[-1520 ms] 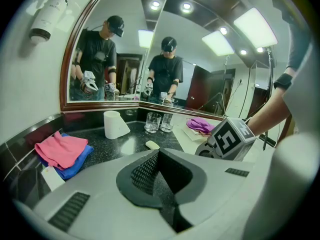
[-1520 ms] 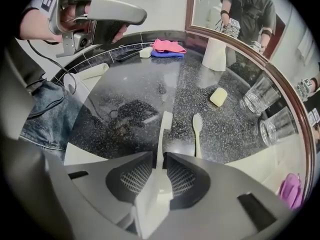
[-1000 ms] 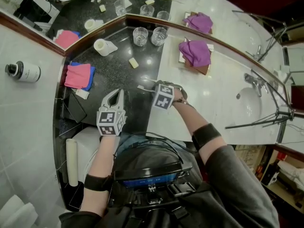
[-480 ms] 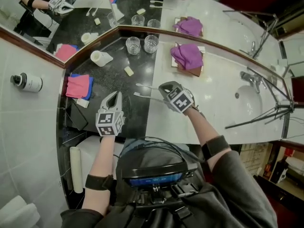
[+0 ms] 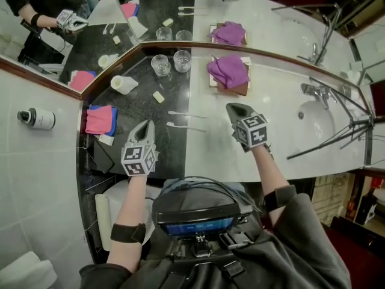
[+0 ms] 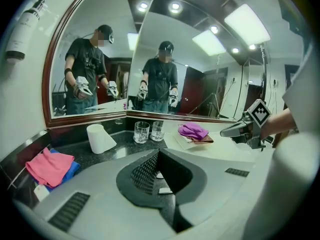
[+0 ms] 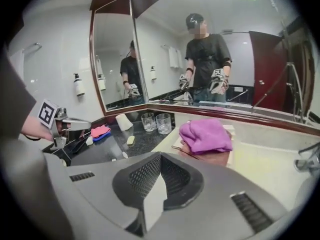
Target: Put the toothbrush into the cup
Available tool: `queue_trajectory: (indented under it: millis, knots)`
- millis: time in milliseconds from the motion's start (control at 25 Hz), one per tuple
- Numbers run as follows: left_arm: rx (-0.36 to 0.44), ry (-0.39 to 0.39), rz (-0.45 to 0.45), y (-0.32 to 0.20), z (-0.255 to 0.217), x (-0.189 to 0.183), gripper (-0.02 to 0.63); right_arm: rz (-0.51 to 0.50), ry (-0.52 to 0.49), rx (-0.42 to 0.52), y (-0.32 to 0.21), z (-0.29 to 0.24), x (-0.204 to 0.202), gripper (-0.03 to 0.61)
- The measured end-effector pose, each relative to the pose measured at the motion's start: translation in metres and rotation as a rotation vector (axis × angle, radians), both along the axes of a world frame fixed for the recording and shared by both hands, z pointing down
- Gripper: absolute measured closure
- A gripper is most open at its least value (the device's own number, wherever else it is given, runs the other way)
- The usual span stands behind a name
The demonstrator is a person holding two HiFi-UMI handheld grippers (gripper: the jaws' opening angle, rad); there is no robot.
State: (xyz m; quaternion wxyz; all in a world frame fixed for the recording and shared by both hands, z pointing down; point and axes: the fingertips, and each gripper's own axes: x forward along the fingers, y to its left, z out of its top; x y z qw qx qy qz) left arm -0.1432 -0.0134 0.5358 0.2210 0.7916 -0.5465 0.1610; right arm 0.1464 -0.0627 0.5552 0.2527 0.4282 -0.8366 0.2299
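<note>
Your left gripper (image 5: 146,125) hovers over the dark counter (image 5: 135,104). Its jaws are closed together with nothing between them. Your right gripper (image 5: 232,108) hangs over the white counter (image 5: 274,101). Its jaws are likewise pressed together and empty.

Two toothbrushes lie flat on the counter between the grippers, near the line where the dark surface meets the white one. The far toothbrush (image 5: 187,114) and the near toothbrush (image 5: 182,126) run roughly parallel, just beside each other and apart. Neither gripper touches either one.

Two glasses stand upright side by side at the foot of the mirror: the left glass (image 5: 160,65) and the right glass (image 5: 181,60). Both toothbrushes are outside them and well apart from them.

A white cup (image 5: 123,84) lies on its side to the left of the glasses. A soap bar (image 5: 158,97) sits between the glasses and the toothbrushes. A purple cloth (image 5: 228,71) rests on a tray (image 5: 238,90) beyond your right gripper. A pink cloth (image 5: 99,119) lies at the left edge of the dark counter.
</note>
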Motion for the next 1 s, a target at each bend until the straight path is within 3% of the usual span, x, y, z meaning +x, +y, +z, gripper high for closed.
queue_trajectory:
  millis: [200,360,600,1000]
  knots:
    - [0.005,-0.01,0.009,0.001,-0.005,0.006,0.611,0.205,-0.108,0.007,0.006,-0.011,0.058,0.574]
    - [0.011,-0.001,0.008,0.004,-0.01,0.012,0.611,0.293,-0.13,-0.004,0.019,-0.007,0.093,0.574]
    - [0.012,0.007,0.017,0.011,-0.015,0.018,0.611,0.319,-0.129,-0.012,0.032,-0.003,0.111,0.574]
    - [0.027,0.005,0.025,0.016,-0.02,0.025,0.611,0.298,-0.122,-0.019,0.039,0.005,0.104,0.574]
